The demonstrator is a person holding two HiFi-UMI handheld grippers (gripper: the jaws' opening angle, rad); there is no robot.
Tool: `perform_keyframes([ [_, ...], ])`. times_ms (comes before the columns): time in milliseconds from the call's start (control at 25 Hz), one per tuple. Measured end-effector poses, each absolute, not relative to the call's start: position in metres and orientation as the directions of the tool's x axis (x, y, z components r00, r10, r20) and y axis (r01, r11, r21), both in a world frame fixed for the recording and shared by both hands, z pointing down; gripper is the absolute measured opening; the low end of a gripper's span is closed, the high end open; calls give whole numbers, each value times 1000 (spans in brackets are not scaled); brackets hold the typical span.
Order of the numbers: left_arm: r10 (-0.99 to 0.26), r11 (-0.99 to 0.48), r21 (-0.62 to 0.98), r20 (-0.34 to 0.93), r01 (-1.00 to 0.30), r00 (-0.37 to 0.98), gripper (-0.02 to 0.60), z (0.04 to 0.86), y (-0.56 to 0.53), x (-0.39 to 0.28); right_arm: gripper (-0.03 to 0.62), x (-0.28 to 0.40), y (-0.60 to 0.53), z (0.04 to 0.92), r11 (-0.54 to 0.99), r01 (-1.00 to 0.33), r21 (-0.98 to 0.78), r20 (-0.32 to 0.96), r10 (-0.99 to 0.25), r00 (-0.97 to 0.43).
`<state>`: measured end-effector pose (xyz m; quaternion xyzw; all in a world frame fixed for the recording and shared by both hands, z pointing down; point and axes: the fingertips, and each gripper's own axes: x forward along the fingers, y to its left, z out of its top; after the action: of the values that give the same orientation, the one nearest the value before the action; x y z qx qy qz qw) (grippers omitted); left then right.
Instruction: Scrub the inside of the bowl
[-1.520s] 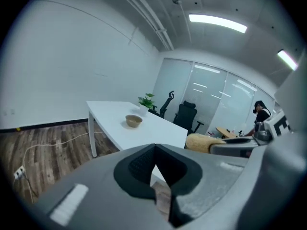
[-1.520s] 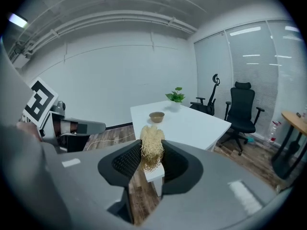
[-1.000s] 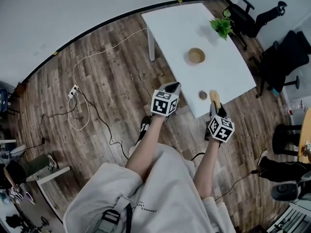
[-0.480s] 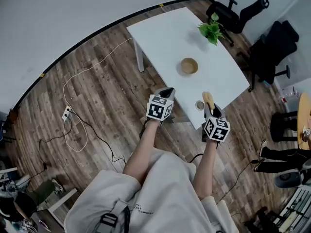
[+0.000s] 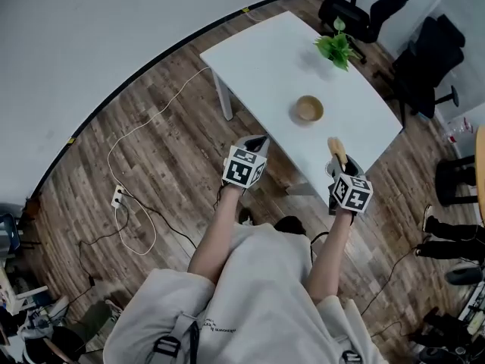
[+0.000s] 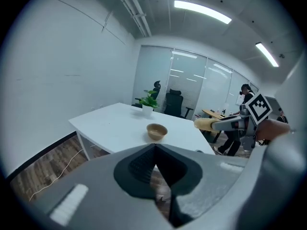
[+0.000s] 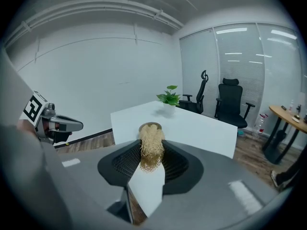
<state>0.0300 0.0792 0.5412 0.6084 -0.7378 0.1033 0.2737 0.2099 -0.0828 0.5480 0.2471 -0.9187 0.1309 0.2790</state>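
A small tan bowl (image 5: 308, 108) stands empty on the white table (image 5: 265, 59); it also shows in the left gripper view as the bowl (image 6: 157, 131) and partly behind the scrubber as the bowl (image 7: 149, 125). My right gripper (image 5: 339, 167) is shut on a straw-coloured fibre scrubber (image 5: 336, 149) and hovers at the table's near edge, short of the bowl. The scrubber (image 7: 151, 147) stands up between the right gripper's (image 7: 150, 161) pads. My left gripper (image 5: 259, 140) is held over the floor beside the table, and the left gripper (image 6: 154, 153) has its pads together with nothing between them.
A potted green plant (image 5: 336, 48) stands at the table's far end. Black office chairs (image 5: 367, 7) crowd the far side and right. A white cable and power strip (image 5: 117, 196) lie on the wooden floor at left. Table leg (image 5: 223, 97) is near the left gripper.
The view has shifted, so the table and bowl sit further right. Both grippers keep their pose; the right one now sits closer to the table's near edge, still shut on the scrubber.
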Motion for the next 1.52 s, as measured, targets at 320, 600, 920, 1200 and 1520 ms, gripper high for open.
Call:
perform_keyframes([
  [320, -830, 288, 135, 529, -948, -176, 0, 543, 101, -25, 149, 145, -75, 540, 873, -471, -128, 557, -329, -762],
  [600, -827, 276, 171, 544, -946, -142, 2, 554, 95, -50, 147, 115, -75, 542, 907, -409, -103, 598, -272, -754],
  [920, -800, 226, 147, 593, -963, -98, 2, 570, 56, -67, 147, 107, -118, 556, 877, -460, -140, 606, -292, -740],
  [1200, -788, 193, 144, 613, -971, -66, 2, 573, 21, -98, 147, 72, -148, 559, 862, -474, -180, 603, -284, -746],
  [1520, -754, 76, 160, 656, -984, 48, 2, 580, -36, -97, 149, 55, -170, 552, 866, -467, -180, 627, -265, -733],
])
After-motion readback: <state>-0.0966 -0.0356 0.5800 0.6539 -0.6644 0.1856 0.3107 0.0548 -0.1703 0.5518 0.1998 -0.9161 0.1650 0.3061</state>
